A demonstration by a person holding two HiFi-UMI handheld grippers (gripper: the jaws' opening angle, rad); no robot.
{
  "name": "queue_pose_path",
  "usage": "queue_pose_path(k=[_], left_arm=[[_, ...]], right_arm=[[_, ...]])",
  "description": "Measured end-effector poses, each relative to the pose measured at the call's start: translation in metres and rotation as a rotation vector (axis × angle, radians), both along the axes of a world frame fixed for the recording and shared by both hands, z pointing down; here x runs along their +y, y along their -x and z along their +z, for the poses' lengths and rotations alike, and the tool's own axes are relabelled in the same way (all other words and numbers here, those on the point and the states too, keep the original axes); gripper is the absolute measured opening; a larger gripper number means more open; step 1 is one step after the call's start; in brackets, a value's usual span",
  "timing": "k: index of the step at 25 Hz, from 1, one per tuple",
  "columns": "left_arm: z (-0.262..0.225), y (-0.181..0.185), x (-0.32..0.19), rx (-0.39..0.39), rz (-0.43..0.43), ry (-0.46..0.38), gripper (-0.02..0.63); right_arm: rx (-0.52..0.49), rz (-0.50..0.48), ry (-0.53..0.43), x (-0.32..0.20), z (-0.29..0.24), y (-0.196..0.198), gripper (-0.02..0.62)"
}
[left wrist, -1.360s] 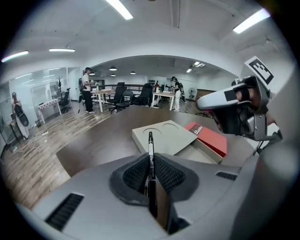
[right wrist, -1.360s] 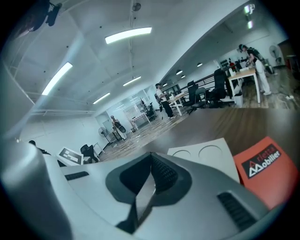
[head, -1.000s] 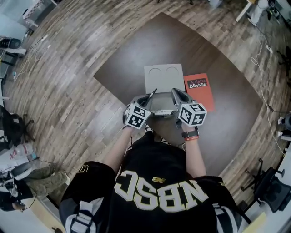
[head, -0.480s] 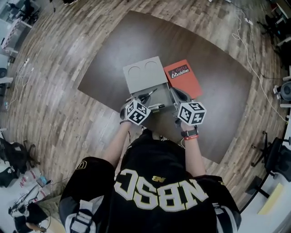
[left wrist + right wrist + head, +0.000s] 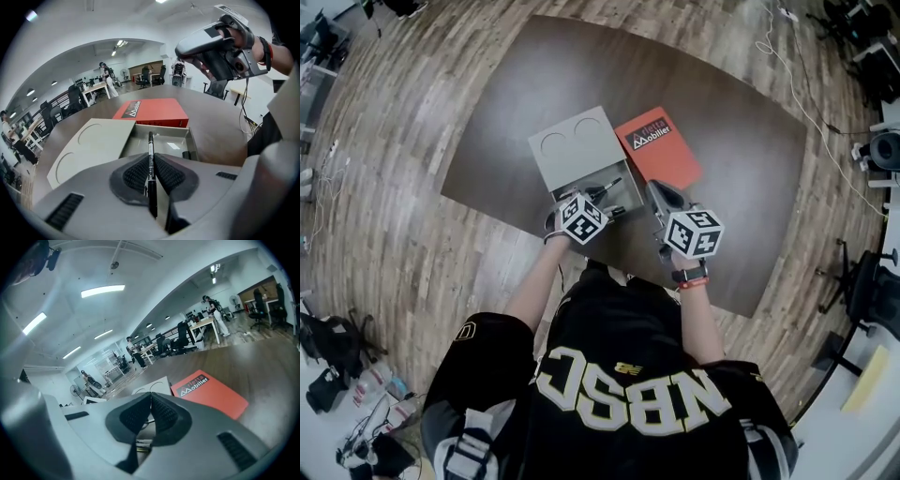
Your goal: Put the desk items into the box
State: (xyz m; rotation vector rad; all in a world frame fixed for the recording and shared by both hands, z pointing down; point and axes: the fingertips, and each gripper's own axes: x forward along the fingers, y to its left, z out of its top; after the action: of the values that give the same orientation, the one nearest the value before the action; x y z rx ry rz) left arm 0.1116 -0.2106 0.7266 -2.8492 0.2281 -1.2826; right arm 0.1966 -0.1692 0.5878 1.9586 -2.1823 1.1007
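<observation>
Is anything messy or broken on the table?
No, nothing stands out. The red book lies flat beside the grey box. The left tool grips a black pen that points out over the box's open part. Nothing looks spilled or damaged.

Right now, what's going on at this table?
A person is packing desk items into a grey box on a dark table, with a two-jaw tool in each hand. The left tool is clamped on a black pen and holds it over the box's open compartment; the pen has not been let go. The right tool is shut with nothing in it, raised to the right of the box. A red book lies on the table against the box's side.
</observation>
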Motion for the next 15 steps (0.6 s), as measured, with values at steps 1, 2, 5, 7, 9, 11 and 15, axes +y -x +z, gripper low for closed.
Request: queue_pose_path(k=[1, 2, 5, 7, 9, 11, 15], left_arm=[[0.005, -0.002, 0.0, -0.009, 0.012, 0.002, 0.051], [0.01, -0.004, 0.0, -0.017, 0.026, 0.006, 0.051], [0.022, -0.006, -0.003, -0.037, 0.059, 0.016, 0.049], [0.029, -0.006, -0.005, -0.053, 0.074, 0.018, 0.051], [0.035, -0.005, -0.004, -0.07, 0.089, 0.019, 0.051], [0.04, -0.004, -0.001, -0.088, 0.102, 0.02, 0.051], [0.046, -0.004, 0.002, -0.11, 0.121, 0.008, 0.051]], right_arm=[[-0.001, -0.002, 0.008, 0.002, 0.002, 0.001, 0.009], [-0.003, -0.004, 0.017, 0.004, 0.005, 0.003, 0.009], [-0.006, -0.008, 0.041, 0.005, 0.012, 0.008, 0.009], [-0.005, -0.011, 0.05, 0.005, 0.016, 0.012, 0.009], [-0.002, -0.014, 0.052, 0.006, 0.019, 0.014, 0.009], [0.003, -0.014, 0.052, 0.009, 0.018, 0.014, 0.009], [0.014, -0.017, 0.062, 0.009, 0.018, 0.011, 0.009]])
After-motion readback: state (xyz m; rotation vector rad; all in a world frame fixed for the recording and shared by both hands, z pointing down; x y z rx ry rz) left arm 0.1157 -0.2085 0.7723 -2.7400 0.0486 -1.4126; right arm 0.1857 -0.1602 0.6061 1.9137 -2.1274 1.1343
